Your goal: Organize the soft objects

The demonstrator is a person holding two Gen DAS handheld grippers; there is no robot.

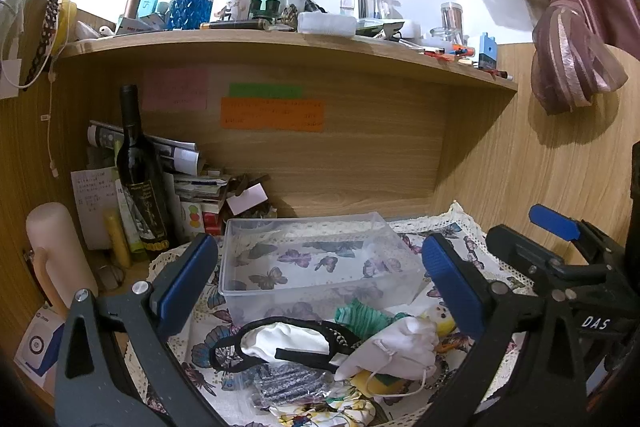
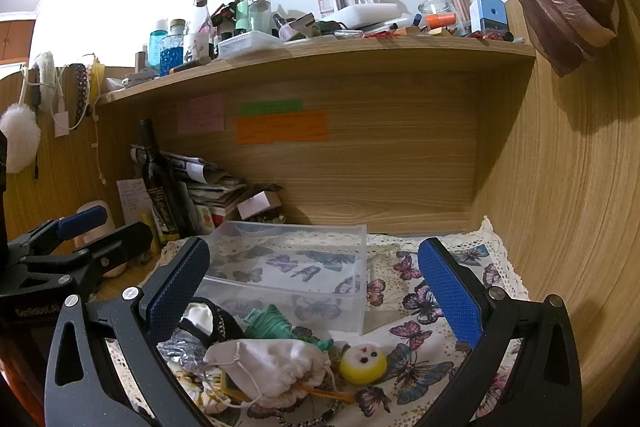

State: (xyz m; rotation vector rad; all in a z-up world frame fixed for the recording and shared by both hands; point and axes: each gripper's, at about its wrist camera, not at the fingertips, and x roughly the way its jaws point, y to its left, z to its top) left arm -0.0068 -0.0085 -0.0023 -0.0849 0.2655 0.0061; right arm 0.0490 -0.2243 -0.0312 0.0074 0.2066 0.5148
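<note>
A pile of soft things lies on the butterfly cloth (image 1: pixel 472 251) in front of a clear plastic box (image 1: pixel 316 259): a white drawstring pouch (image 1: pixel 400 347), a black-edged white mask (image 1: pixel 280 339), a green scrunchie (image 1: pixel 360 315) and a grey knit piece (image 1: pixel 288 383). In the right wrist view I see the box (image 2: pixel 292 267), the pouch (image 2: pixel 272 367), the green scrunchie (image 2: pixel 268 323) and a yellow round plush (image 2: pixel 363 363). The left gripper (image 1: pixel 320 287) is open above the pile. The right gripper (image 2: pixel 316 291) is open above it too. Both are empty.
A dark wine bottle (image 1: pixel 140 179), papers and a pale candle (image 1: pixel 56 259) crowd the left of the desk. A shelf (image 1: pixel 280 43) with several bottles runs above. A wooden wall (image 2: pixel 560 227) closes the right side. The other gripper shows in each view's edge.
</note>
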